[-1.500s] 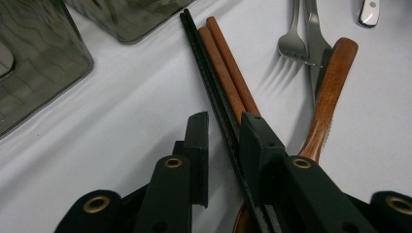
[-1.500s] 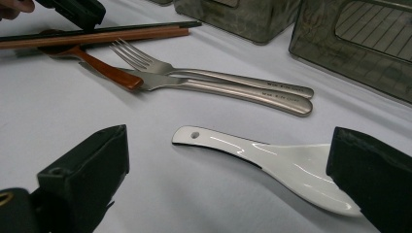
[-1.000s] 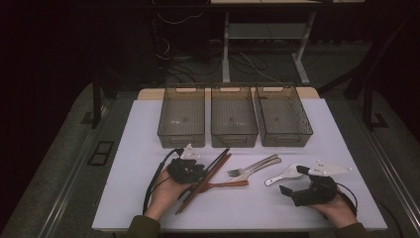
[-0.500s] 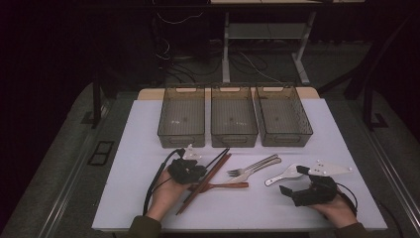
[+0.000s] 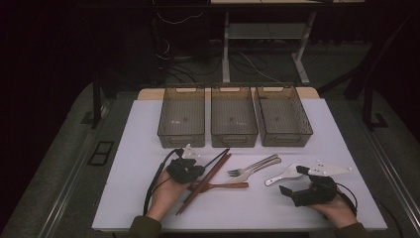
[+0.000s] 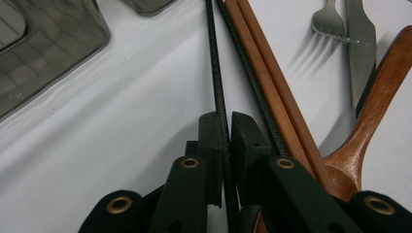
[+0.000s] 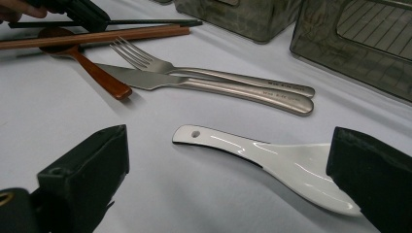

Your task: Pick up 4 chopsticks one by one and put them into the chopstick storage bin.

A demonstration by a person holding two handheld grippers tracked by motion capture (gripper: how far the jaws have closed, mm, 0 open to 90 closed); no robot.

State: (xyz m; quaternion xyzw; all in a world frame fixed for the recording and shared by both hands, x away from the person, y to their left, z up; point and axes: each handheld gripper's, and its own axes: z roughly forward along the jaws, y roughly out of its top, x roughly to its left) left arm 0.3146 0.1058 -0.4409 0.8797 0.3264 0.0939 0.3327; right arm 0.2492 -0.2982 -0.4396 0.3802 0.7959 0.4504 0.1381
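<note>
My left gripper (image 6: 223, 121) is shut on one black chopstick (image 6: 217, 73); its jaws have just been closing with that stick between the pads. The second black chopstick (image 6: 252, 82) and a brown pair (image 6: 265, 68) lie just to its right, over a wooden spoon (image 6: 379, 92). In the high view the left gripper (image 5: 199, 171) sits at the chopsticks' (image 5: 218, 157) middle. My right gripper (image 7: 226, 138) stands open on the table, with a white ceramic spoon (image 7: 272, 158) lying between its jaws. A steel fork (image 7: 204, 73) and knife (image 7: 194, 83) lie beyond it.
Three empty smoky plastic bins (image 5: 182, 116) (image 5: 234, 116) (image 5: 282, 116) stand in a row at the back of the white table (image 5: 138, 148). The cutlery lies in a band between my hands. The table's front edge runs close to both wrists.
</note>
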